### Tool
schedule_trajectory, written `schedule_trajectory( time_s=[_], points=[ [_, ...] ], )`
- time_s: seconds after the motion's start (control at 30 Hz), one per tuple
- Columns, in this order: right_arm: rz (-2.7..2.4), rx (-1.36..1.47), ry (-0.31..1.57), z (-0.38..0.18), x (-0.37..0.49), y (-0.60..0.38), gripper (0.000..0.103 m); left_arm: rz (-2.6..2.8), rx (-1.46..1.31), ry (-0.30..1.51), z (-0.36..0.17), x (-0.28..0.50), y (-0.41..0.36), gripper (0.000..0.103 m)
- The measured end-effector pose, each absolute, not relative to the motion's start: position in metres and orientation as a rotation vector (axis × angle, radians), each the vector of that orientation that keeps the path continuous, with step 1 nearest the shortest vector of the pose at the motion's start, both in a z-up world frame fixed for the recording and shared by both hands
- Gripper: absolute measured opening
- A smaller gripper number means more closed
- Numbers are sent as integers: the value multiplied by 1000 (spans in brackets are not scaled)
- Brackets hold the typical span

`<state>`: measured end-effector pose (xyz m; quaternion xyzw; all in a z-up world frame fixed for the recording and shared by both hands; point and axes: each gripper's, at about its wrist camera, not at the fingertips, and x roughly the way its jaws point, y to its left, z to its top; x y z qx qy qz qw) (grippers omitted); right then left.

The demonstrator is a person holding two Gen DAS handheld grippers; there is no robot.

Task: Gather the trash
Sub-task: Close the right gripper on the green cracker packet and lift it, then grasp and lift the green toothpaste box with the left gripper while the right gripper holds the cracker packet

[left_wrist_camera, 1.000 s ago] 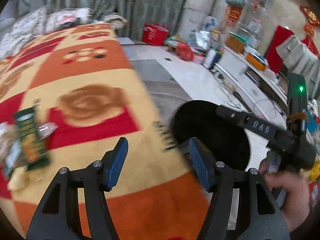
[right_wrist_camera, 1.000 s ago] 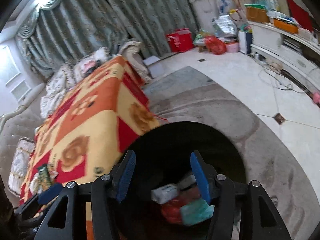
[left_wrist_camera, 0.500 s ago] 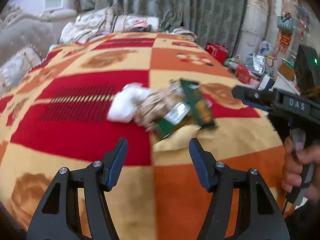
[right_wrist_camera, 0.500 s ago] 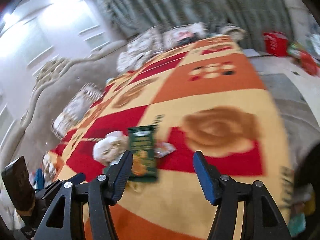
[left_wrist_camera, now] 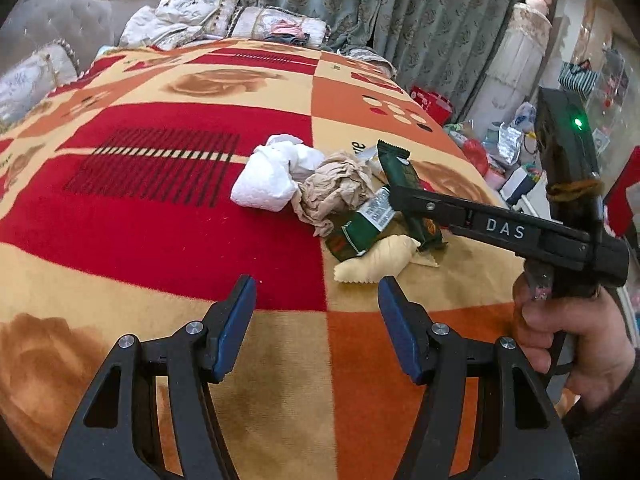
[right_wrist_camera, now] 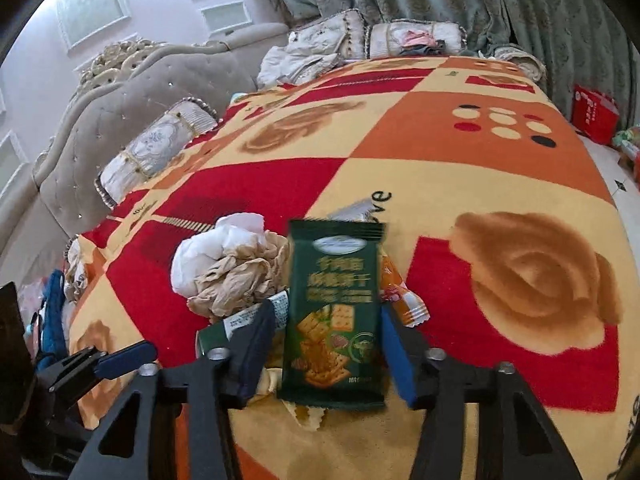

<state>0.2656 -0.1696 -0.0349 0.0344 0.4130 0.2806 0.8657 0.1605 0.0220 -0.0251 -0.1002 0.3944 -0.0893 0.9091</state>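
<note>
A pile of trash lies on the patterned blanket (left_wrist_camera: 160, 216): a white crumpled tissue (left_wrist_camera: 272, 176), a beige crumpled paper (left_wrist_camera: 332, 192), a green cracker wrapper (right_wrist_camera: 334, 312), a second green wrapper (left_wrist_camera: 356, 228), a cream packet (left_wrist_camera: 376, 260) and an orange sachet (right_wrist_camera: 400, 292). My right gripper (right_wrist_camera: 328, 344) is open, its fingers on either side of the green cracker wrapper, just above it. It also shows in the left wrist view (left_wrist_camera: 400, 196) reaching over the pile. My left gripper (left_wrist_camera: 316, 320) is open and empty, short of the pile.
The blanket covers a bed with a grey tufted headboard (right_wrist_camera: 120, 112) and pillows (right_wrist_camera: 156, 148). Curtains (left_wrist_camera: 360, 12) hang behind. A red bag (right_wrist_camera: 592, 116) and clutter (left_wrist_camera: 500, 144) stand on the floor to the right of the bed.
Both grippers have swung from the black bin beside the bed back to the trash pile. My right gripper has closed in over the green cracker wrapper, still open.
</note>
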Motion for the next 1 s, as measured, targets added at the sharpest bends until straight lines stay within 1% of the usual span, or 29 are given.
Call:
schedule_trajectory(
  time_s=[0.33, 0.5, 0.8, 0.9, 0.97, 1.0],
  points=[
    [532, 158, 840, -26, 248, -207, 39, -315, -64, 769, 0, 195, -13, 62],
    [529, 149, 850, -26, 242, -218, 39, -351, -51, 830, -6, 223, -21, 59],
    [522, 171, 831, -22, 240, -227, 39, -354, -8, 891, -17, 239, -19, 59],
    [522, 173, 829, -22, 239, -227, 39, -347, 6, 905, -25, 233, -20, 54],
    [525, 179, 828, -22, 238, -229, 39, -352, 2, 902, -25, 231, -22, 44],
    [523, 180, 829, -22, 238, -229, 39, -357, -5, 909, -24, 233, -23, 33]
  ],
)
